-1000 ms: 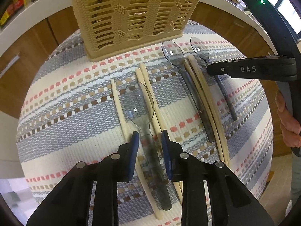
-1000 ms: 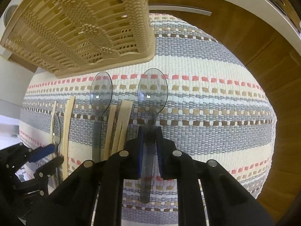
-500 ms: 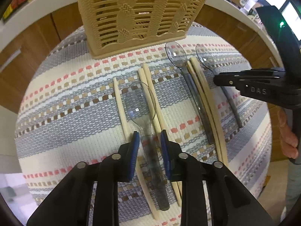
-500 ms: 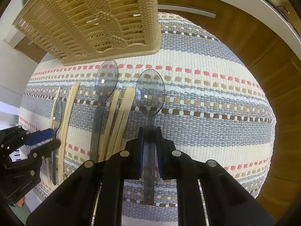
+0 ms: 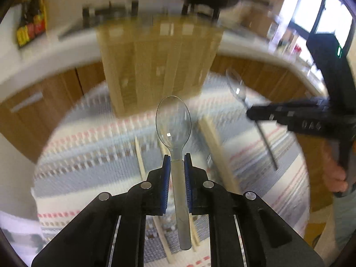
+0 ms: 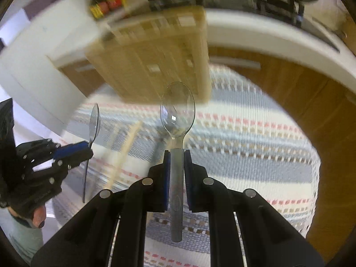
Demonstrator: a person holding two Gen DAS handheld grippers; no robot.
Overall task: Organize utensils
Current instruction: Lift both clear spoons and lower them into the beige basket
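Note:
My left gripper (image 5: 177, 159) is shut on the handle of a clear plastic spoon (image 5: 173, 122) and holds it above the striped mat (image 5: 89, 142), bowl pointing at the beige woven basket (image 5: 158, 66). My right gripper (image 6: 177, 155) is shut on a second clear spoon (image 6: 177, 109), also lifted, bowl in front of the basket (image 6: 160, 66). Each gripper shows in the other's view with its spoon: the right gripper (image 5: 251, 113) and the left gripper (image 6: 87, 149). Wooden chopsticks (image 5: 215, 144) lie on the mat.
The striped mat (image 6: 255, 146) covers a round table. Wooden cabinets (image 6: 311, 93) and a white counter (image 6: 278, 37) lie behind. More chopsticks (image 6: 124, 151) lie on the mat's left. The background is motion-blurred.
Both grippers have closed on their spoons and lifted them off the mat, tilting up toward the basket. The left jaws were apart around the handle before.

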